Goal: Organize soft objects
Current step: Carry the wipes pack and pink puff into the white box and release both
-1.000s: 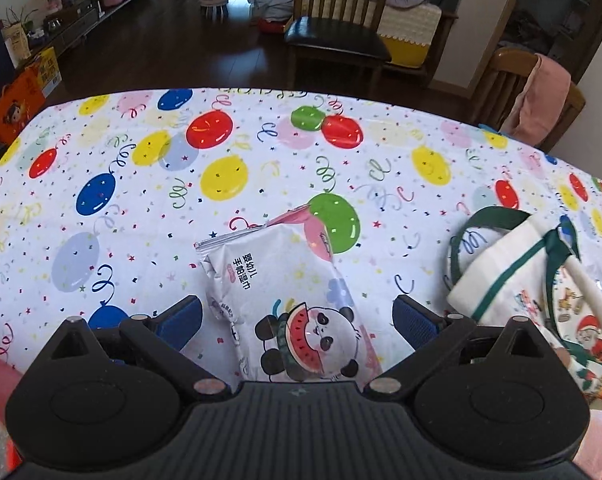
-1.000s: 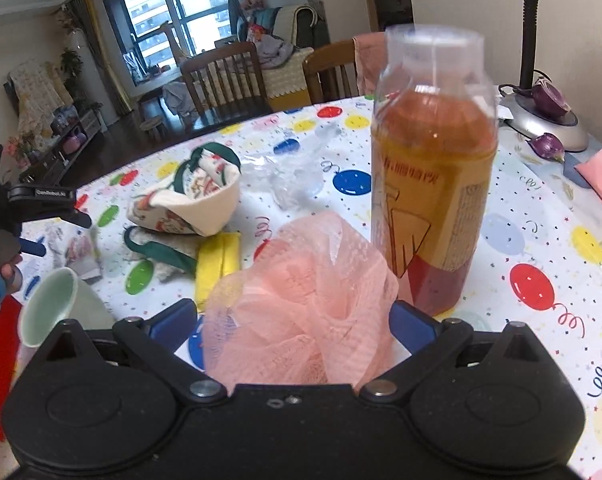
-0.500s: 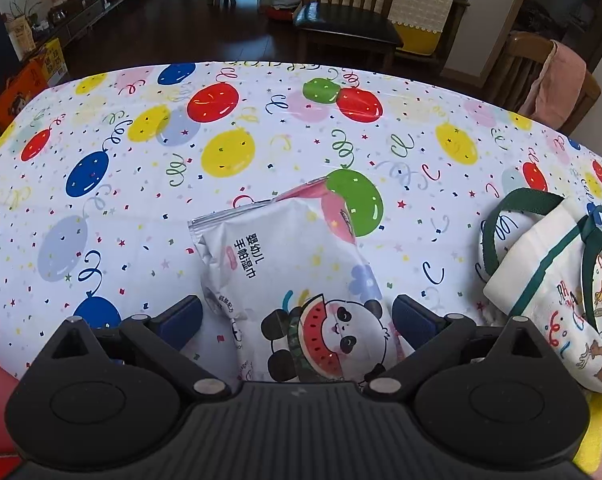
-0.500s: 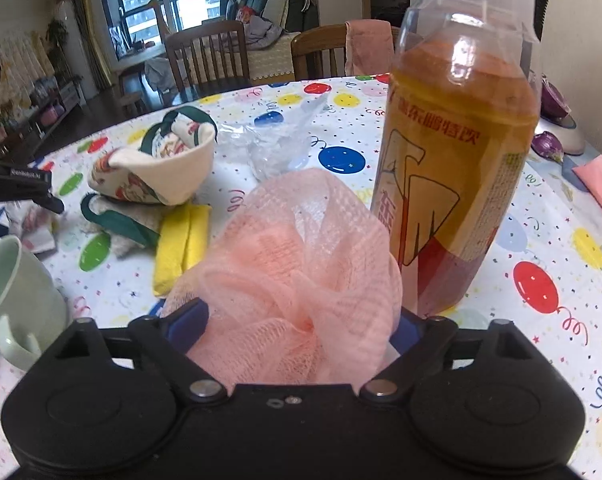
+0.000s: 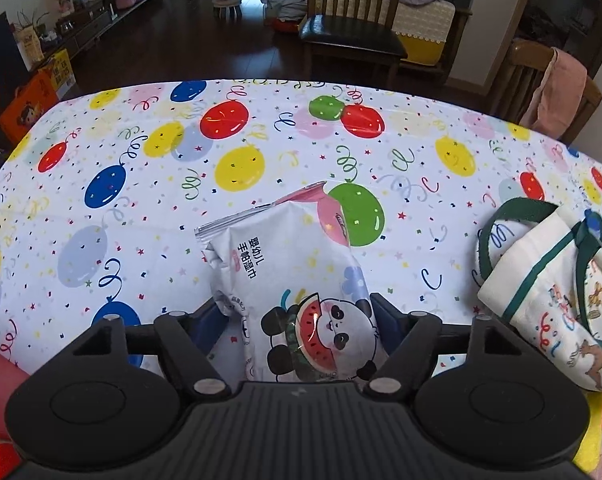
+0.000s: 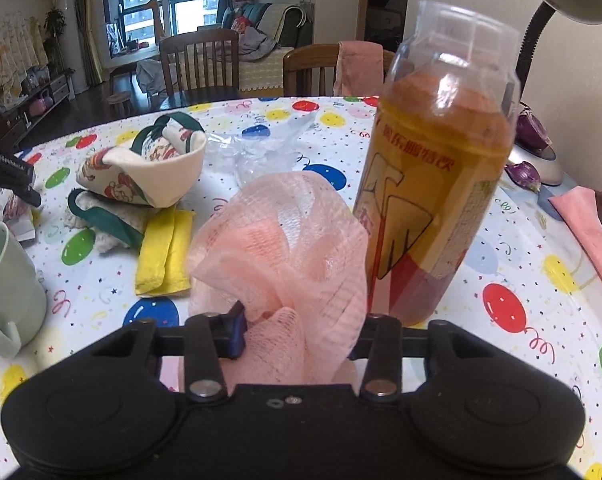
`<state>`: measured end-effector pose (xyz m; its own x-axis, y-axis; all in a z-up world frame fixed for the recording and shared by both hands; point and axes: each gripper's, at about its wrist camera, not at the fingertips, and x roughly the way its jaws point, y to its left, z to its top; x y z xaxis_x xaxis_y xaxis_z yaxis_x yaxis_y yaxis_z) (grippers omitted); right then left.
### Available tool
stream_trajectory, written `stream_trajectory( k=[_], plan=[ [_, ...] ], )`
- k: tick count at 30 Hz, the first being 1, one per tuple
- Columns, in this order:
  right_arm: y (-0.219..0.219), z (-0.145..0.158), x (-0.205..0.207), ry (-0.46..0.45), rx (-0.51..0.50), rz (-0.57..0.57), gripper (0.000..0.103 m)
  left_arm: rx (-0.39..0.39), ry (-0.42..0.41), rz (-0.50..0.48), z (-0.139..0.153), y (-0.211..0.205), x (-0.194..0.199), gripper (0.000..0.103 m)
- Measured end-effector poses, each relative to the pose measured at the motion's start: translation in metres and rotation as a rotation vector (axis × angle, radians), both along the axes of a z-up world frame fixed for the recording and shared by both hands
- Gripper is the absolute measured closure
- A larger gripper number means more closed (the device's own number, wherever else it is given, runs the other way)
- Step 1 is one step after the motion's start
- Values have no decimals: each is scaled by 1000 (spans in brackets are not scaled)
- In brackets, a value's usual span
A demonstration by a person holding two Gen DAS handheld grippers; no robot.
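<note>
Left wrist view: our left hand-held gripper (image 5: 299,316), angled steeply down, is closing around the wet-wipe pack (image 5: 289,280) on the bench (image 5: 141,200). Our right hand-held gripper (image 6: 301,334), tilted down, is closing into the pink mesh sponge (image 6: 285,248) beside the bottle (image 6: 437,184).

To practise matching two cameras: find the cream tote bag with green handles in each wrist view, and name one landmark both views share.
Left wrist: cream tote bag at the right edge.
Right wrist: same bag upper left, behind the yellow cloth.
Shared landmark: balloon tablecloth.
</note>
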<state>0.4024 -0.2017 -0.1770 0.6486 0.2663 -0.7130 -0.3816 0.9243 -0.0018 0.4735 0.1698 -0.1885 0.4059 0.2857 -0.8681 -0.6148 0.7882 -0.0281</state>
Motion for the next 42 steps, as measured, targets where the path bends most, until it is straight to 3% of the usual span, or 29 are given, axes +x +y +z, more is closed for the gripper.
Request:
stream_trajectory(
  k=[7,20,33,42],
  plan=[
    [-4,23,-11,-32,37,16,65,-10,-26,7,16,0,-11,29],
    [4,86,-44,-66,94,103,65,-43,-113,-50,71,-24,-48,29],
    [34,143,-83,-102,149,204,65,-81,-193,-125,132,-42,-112,29],
    [68,163,-108,-113,168,290,65,-68,-210,-183,166,-36,-167,29]
  ],
)
